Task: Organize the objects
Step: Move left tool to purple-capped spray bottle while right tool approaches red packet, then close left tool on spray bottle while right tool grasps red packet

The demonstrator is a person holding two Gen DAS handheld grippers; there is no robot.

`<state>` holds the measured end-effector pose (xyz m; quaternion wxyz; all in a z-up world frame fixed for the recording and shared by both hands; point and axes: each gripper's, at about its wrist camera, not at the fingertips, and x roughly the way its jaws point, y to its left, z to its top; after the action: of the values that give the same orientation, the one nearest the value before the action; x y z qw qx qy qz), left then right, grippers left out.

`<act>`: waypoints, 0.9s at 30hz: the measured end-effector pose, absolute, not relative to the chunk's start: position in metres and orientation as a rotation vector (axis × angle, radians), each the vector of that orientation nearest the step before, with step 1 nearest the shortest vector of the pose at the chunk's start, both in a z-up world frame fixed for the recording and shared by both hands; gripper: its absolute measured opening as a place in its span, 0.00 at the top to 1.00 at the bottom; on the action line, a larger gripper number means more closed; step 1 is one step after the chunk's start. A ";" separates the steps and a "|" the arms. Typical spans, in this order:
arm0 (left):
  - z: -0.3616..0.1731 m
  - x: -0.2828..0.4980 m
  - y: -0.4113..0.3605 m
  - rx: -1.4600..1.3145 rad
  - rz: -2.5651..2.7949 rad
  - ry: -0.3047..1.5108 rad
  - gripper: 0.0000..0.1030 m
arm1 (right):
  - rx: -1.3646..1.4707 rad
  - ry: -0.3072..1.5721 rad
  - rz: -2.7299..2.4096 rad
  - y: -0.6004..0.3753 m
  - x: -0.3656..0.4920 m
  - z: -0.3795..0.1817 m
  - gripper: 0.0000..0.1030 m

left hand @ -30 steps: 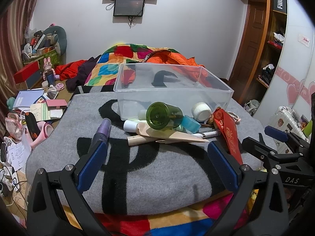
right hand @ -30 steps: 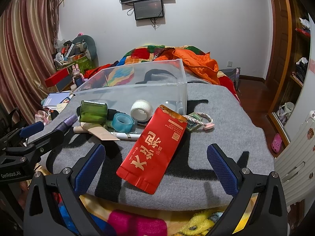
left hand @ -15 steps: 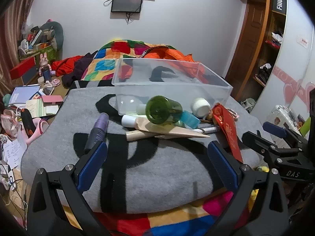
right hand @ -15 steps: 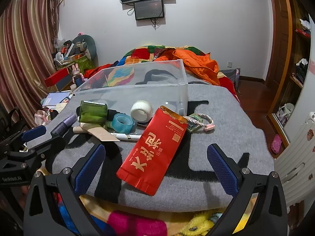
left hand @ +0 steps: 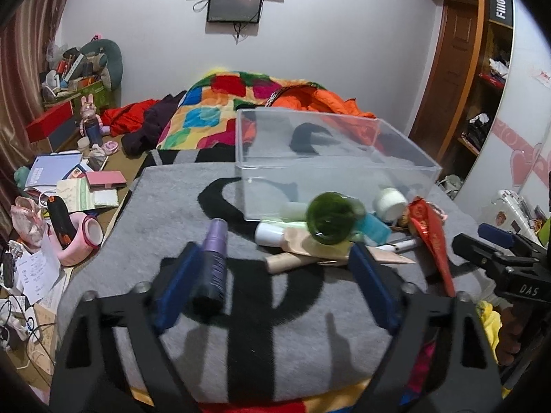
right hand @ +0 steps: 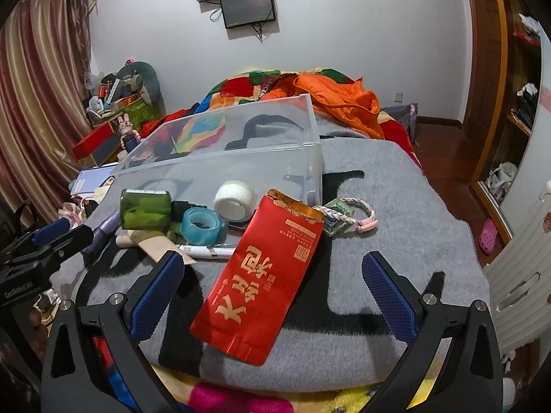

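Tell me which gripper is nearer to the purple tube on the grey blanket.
Left. The left gripper has the purple tube between its closing jaws, beside its left finger, not yet pressed. The right gripper sits open over the red packet, well away from the tube.

Dim indoor light, slight motion blur, dark fisheye corners, soft shadows.
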<state>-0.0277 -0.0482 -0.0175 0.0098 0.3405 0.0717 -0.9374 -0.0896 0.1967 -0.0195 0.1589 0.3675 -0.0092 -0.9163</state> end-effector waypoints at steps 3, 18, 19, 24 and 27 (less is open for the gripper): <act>-0.022 -0.037 -0.059 1.082 -2.899 0.230 0.19 | 1.077 -0.038 -2.623 0.196 -0.096 -0.022 0.00; -0.065 -0.057 -0.096 1.227 -2.787 0.287 0.63 | 1.207 -0.191 -2.613 0.206 -0.134 -0.045 0.14; -0.066 -0.057 -0.096 1.222 -2.786 0.281 0.64 | 1.208 -0.194 -2.613 0.205 -0.136 -0.047 0.18; -0.068 -0.056 -0.094 1.202 -2.792 0.259 0.68 | 1.207 -0.174 -2.597 0.198 -0.137 -0.051 0.40; -0.068 -0.055 -0.093 1.198 -2.795 0.264 0.76 | 1.179 -0.133 -2.611 0.195 -0.132 -0.050 0.47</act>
<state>-0.0550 -0.0931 -0.0675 0.0444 0.3922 0.0864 -0.9148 -0.1316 0.1950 -0.0500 0.1366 0.4073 -0.0458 -0.9019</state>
